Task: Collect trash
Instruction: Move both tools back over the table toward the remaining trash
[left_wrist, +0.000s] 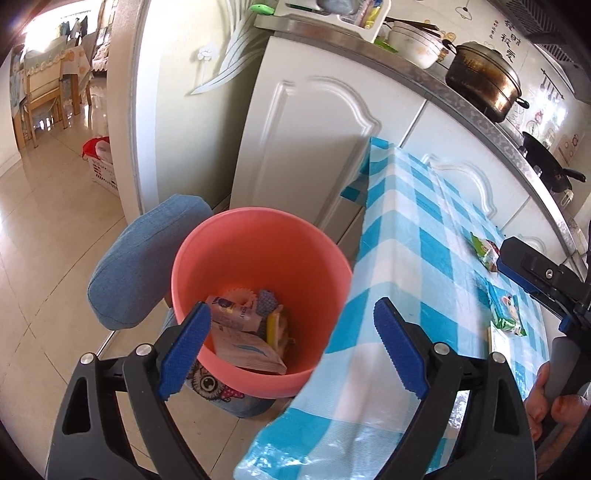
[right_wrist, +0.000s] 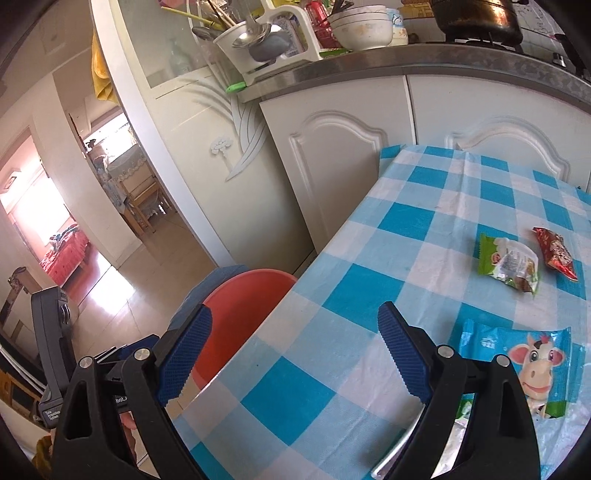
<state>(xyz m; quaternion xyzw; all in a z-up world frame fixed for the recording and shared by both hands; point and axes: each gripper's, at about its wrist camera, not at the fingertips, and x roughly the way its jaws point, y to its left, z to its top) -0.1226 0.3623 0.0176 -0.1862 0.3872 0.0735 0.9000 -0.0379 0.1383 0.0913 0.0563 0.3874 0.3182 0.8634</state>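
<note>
Trash is partly collected: several wrappers already lie in the bin, which stands on the floor just beside the table. Three remain on the table, well apart from the bin: a green wrapper, a red wrapper touching its far side, and a cow wrapper nearer. The left gripper hangs over the bin, jaws apart, empty; the right gripper, over the table edge, likewise. Wrapper print is unreadable.
</note>
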